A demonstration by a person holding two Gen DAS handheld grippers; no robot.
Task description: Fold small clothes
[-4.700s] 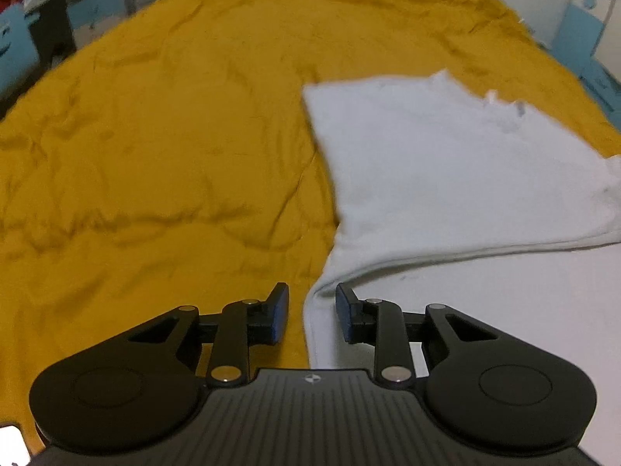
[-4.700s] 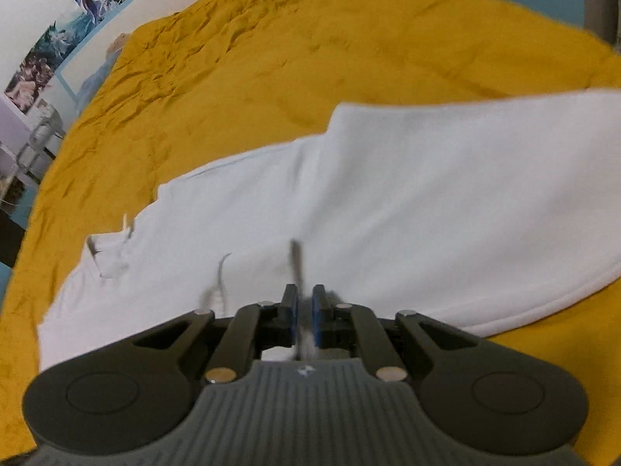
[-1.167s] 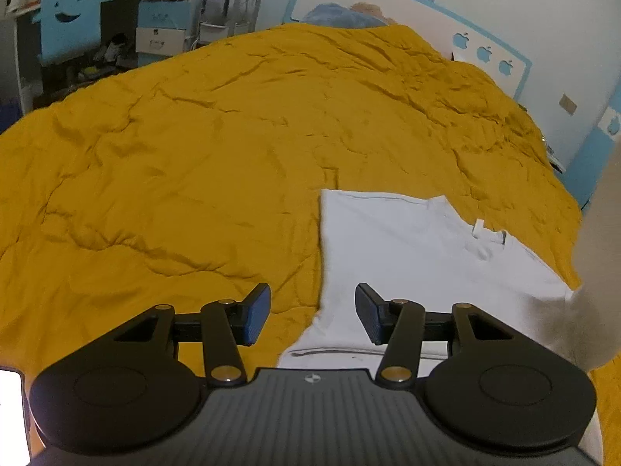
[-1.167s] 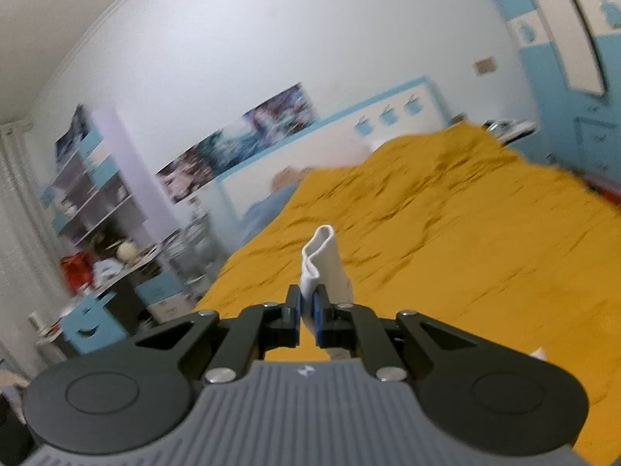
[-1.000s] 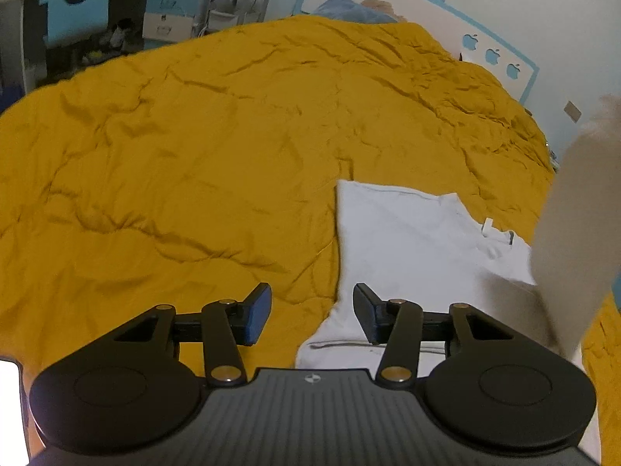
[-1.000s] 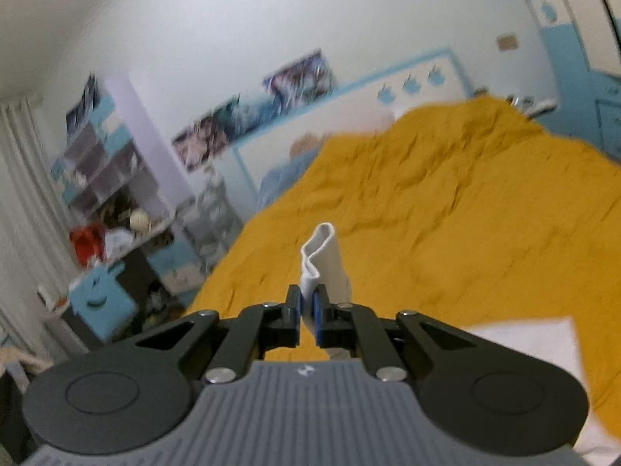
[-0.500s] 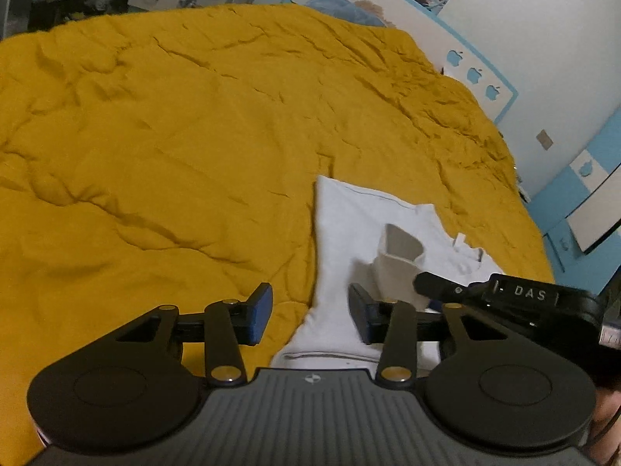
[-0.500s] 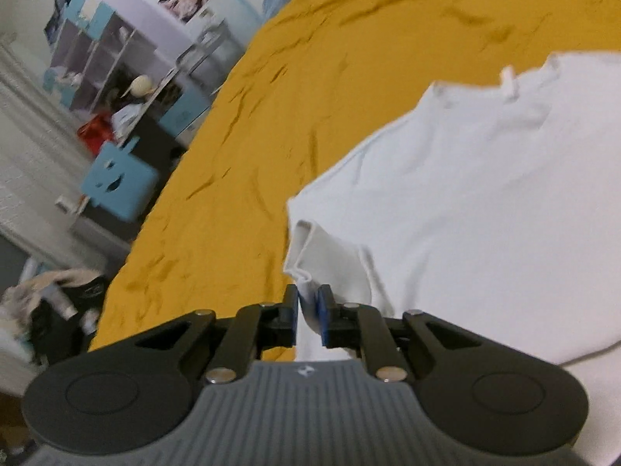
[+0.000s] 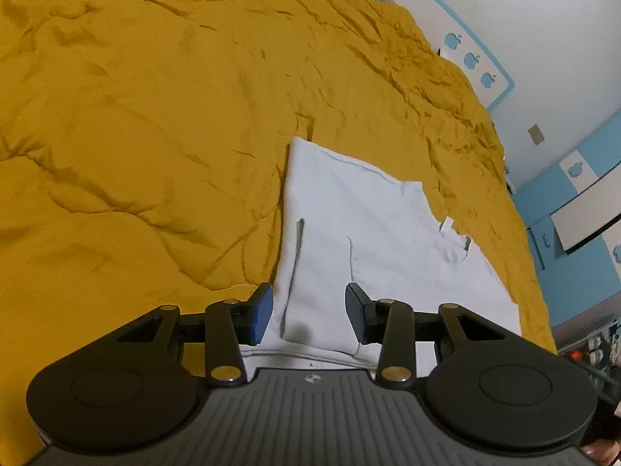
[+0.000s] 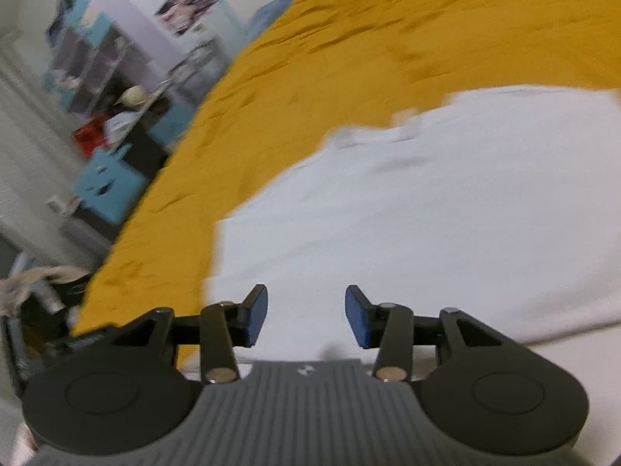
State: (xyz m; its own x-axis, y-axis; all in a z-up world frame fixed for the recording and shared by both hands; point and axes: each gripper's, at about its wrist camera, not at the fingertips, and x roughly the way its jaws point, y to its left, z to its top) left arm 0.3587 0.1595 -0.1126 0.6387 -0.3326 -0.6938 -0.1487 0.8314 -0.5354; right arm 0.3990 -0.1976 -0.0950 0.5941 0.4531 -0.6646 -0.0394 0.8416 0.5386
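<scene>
the white shirt (image 9: 372, 240) lies flat on the yellow bed cover (image 9: 155, 136), partly folded: a narrow sleeve panel is laid over its left side, and the collar tag shows at the far right edge. our left hand-held gripper (image 9: 309, 312) hovers low over the near hem with its jaws partly apart and nothing pinched between them. our right hand-held gripper (image 10: 306, 312) sits over the same shirt (image 10: 427, 233); its jaws have just been opening and now stand partly apart, with only flat cloth below them and nothing held.

we judge the sleeve fold freshly laid, so the main risk is disturbing it. if either pad drags across the fabric as we move, the loose panel could slide or flip back. the soft, rumpled cover gives little support, so a pinch at the hem may grab the cover too, or catch only the top layer and leave the fold skewed. the right view is blurred, so we cannot tell exactly how the edges line up there.
</scene>
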